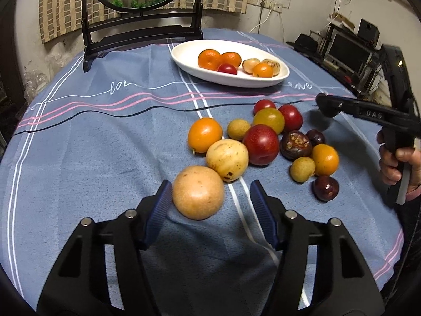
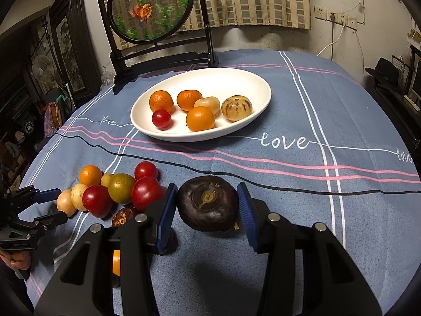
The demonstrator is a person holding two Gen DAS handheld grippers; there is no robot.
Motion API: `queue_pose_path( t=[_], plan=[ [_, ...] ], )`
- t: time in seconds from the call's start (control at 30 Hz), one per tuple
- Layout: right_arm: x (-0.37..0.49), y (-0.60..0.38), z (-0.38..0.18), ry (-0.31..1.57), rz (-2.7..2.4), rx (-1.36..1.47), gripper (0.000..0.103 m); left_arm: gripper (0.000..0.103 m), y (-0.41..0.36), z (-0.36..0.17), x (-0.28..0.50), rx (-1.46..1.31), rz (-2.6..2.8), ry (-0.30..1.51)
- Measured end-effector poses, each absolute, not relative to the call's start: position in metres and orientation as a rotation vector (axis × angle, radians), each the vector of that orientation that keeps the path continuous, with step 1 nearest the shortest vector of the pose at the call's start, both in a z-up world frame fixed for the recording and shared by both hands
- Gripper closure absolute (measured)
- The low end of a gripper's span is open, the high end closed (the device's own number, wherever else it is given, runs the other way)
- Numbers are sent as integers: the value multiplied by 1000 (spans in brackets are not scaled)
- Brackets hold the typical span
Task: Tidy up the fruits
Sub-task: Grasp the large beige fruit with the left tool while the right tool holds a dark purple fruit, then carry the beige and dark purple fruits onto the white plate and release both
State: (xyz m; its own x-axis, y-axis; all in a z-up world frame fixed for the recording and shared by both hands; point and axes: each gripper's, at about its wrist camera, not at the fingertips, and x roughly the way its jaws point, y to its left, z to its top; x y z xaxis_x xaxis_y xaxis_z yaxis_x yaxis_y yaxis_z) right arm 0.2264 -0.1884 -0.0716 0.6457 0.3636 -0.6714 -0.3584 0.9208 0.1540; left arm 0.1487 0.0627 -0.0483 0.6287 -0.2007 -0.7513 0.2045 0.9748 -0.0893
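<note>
Blue-padded left tongs gape beside a tan fruit; right tongs clasp a dark fruit.

The desk is covered by a blue striped cloth, on which a white oval dish, a cluster of loose fruits and a black-framed round screen are set.

A round goldfish screen on a black stand sits at eleven o'clock; wall sockets at one o'clock, a black hat at two.
</note>
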Motion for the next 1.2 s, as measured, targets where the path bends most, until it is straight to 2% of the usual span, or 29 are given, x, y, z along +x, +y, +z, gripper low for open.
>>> queue_pose_path(
  t=[0.13,0.3,0.9,1.2],
  plan=[
    [226,-188,-71,764,413,8,56,43,62,-50,149,20,-224,872],
    [225,-188,-70,759,416,11,56,55,60,-51,150,72,-191,878],
    [221,-186,-67,756,427,9,56,60,42,-56,148,233,-113,893],
    [219,-186,-66,747,430,0,56,60,52,-38,132,150,-138,838]
  ],
)
